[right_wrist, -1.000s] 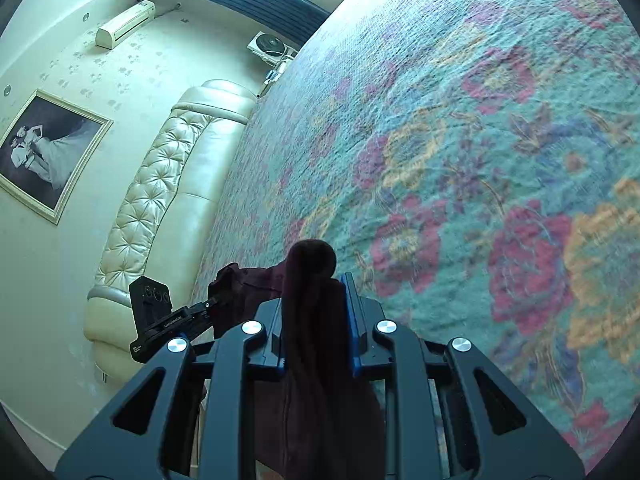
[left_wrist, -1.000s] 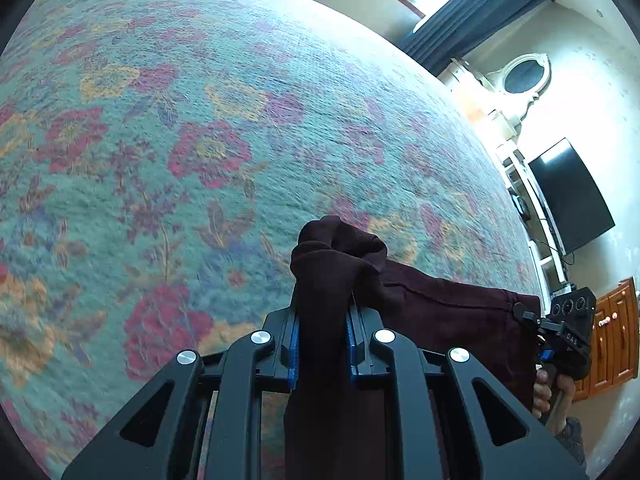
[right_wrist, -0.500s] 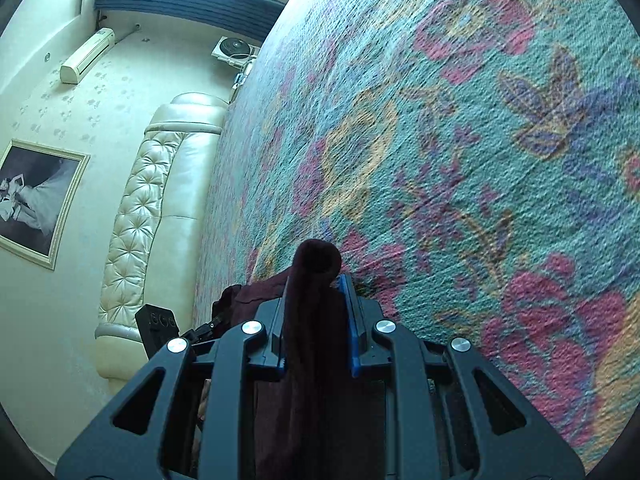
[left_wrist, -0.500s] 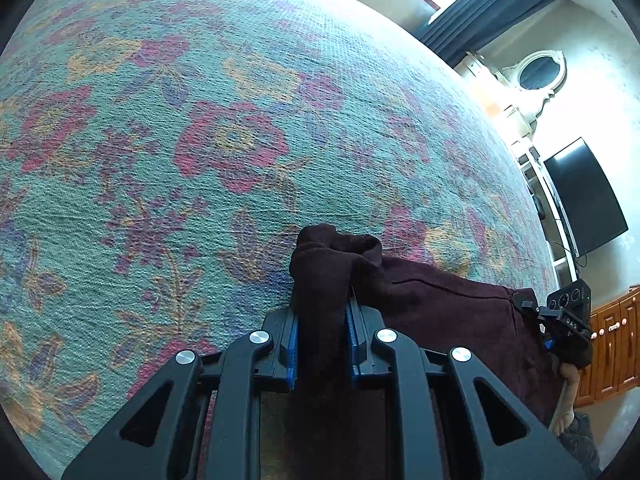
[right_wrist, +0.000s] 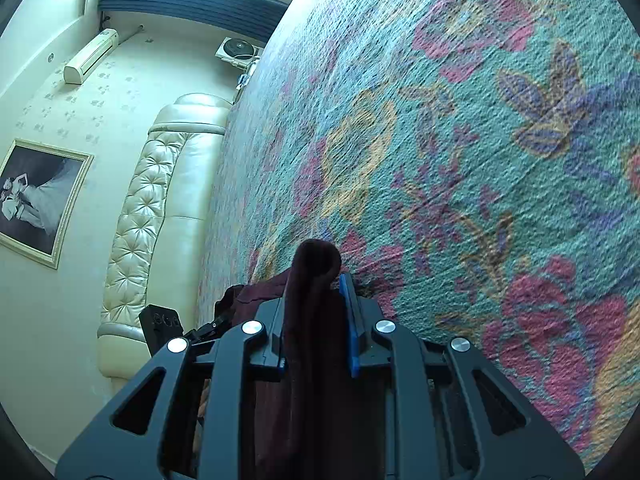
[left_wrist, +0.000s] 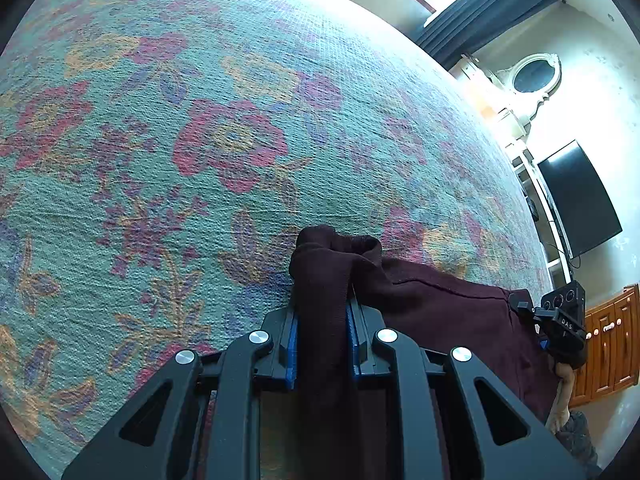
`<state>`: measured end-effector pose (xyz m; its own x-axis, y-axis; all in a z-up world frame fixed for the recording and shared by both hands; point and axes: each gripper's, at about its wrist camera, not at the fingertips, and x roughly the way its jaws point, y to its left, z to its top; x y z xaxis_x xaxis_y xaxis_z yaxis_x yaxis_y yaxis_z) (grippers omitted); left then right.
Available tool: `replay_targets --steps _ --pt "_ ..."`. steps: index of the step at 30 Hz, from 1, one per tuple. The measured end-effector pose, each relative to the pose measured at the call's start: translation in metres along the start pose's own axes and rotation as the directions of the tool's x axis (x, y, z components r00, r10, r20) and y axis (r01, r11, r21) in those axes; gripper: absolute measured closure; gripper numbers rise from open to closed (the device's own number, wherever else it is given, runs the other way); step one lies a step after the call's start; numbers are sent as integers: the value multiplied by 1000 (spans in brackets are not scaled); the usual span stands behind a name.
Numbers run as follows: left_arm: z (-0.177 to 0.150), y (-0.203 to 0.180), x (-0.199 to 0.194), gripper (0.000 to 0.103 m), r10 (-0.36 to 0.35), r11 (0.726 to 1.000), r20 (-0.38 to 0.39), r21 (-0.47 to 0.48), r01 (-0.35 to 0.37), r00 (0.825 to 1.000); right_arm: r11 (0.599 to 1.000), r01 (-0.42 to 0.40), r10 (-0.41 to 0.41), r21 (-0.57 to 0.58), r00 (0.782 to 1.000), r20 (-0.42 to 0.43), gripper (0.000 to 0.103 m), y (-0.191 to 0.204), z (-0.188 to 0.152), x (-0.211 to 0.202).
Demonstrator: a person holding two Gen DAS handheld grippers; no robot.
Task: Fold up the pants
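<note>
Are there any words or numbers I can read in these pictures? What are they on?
"DAS": white letters on the right hand-held gripper, seen from the left wrist view; hard to be sure.
Raised marks on the left hand-held gripper, seen from the right wrist view: too blurred to read.
Nothing readable on the pants.

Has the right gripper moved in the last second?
Yes. The right gripper, shut on the pants, has dropped closer to the floral bedspread: the flowers look larger and the headboard sits further off.
</note>
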<state>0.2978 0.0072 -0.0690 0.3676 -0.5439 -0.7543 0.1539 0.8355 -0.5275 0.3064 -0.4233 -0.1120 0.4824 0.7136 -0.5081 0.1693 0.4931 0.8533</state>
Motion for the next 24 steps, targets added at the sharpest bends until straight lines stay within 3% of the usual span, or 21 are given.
replay_targets --steps 8,11,13,14,16,18,20,24 --pt "0 0 0 83 -3 1000 1 -1 3 1000 1000 -6 6 2 1000 -3 83 -3 1 -2" --pt "0 -4 0 78 9 1000 6 29 -9 1000 1000 -18 18 11 1000 -10 82 -8 2 -9" --pt "-1 -6 -2 68 5 999 12 54 -6 1000 999 -37 37 31 999 -15 79 -12 4 -14" --pt "-1 -7 -2 62 -9 998 15 55 8 1000 998 -55 56 42 998 -14 75 -12 5 -15" --pt "0 -6 -5 25 -78 996 21 35 77 997 994 -93 94 53 996 -11 64 -11 8 -19" --pt "-1 -6 -9 20 -100 995 41 18 99 994 993 -113 114 38 993 -10 49 -7 9 -23" --pt "-1 -5 -10 20 -121 993 37 12 121 992 994 -108 109 22 994 -6 41 0 9 -25" --pt "-9 2 -21 20 -174 985 28 -7 174 984 996 -88 88 20 996 4 32 9 7 -35"
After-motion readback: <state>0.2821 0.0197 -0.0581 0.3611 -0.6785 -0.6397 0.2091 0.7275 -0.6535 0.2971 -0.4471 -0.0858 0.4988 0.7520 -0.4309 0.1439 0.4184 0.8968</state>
